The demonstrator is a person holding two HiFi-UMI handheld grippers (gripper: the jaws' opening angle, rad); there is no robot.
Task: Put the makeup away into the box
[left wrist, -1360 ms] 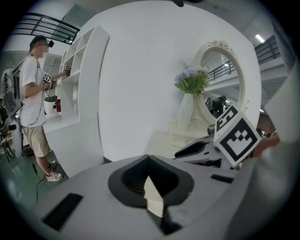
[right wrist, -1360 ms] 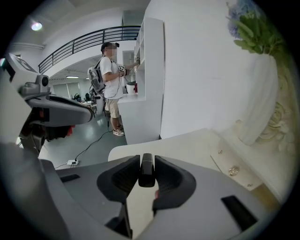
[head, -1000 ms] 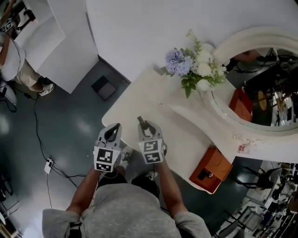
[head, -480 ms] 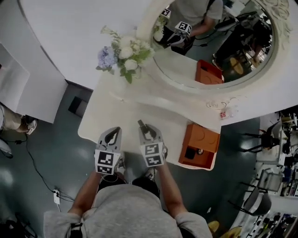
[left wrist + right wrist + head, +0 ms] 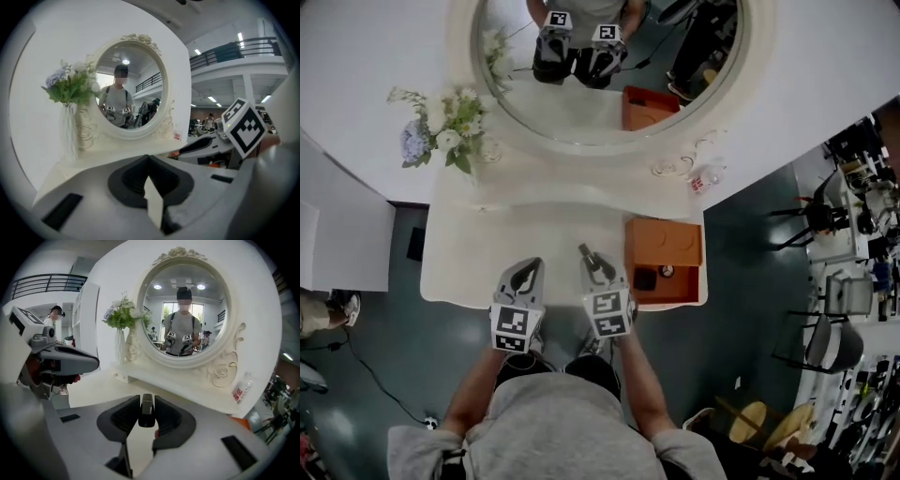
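Orange box [image 5: 675, 246] now sits nearer the right gripper [image 5: 587, 254] pinching black makeup [image 5: 146, 414]; left gripper [image 5: 149, 161] pressed together

Overall: even indoor light, bright on the white table [image 5: 534, 239]; the head view is duller, with a dark floor [image 5: 745, 262].
Sources: ceiling strip lamps [image 5: 241, 36] at 1 o'clock in the left gripper view; round lamps and a bright window show reflected in the mirror [image 5: 185, 305].
Shadows: soft and faint.
Distortion: both gripper views are fisheye, with black corners and lines bowed toward the rim.
Focus: the right gripper [image 5: 146, 400] and the dark makeup tube [image 5: 146, 414] clamped between its pads look slightly soft, close to the lens.
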